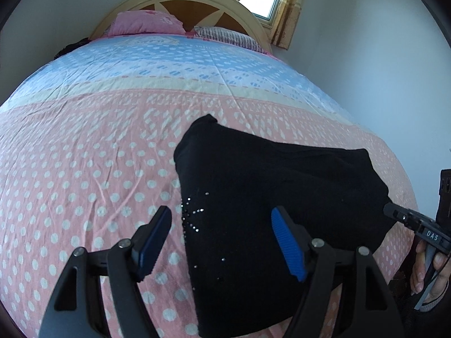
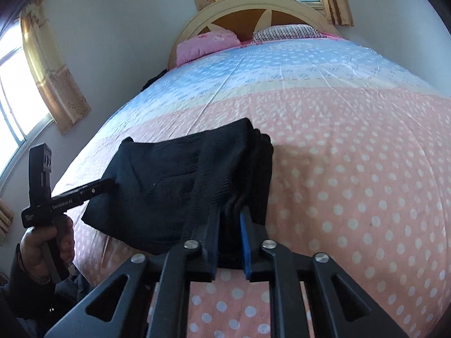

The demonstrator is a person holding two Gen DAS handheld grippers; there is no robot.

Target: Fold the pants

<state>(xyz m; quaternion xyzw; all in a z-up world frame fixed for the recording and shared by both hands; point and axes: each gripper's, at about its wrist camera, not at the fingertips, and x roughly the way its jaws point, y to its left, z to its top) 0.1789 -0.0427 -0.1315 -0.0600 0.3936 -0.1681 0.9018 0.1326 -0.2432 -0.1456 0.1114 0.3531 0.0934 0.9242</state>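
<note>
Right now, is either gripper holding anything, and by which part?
The right gripper is clamped on the black pants, pinching the bunched ribbed edge nearest it. The left gripper is open over the pants, holding nothing.

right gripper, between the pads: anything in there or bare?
Not bare. In the right wrist view, a bunched edge of the black pants sits between the right gripper pads, which are closed on it.

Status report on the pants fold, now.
Right claw shut on pants edge. Left claw open over pants, gripping nothing. Pants bunched on bedspread. Nothing in the way.
</note>
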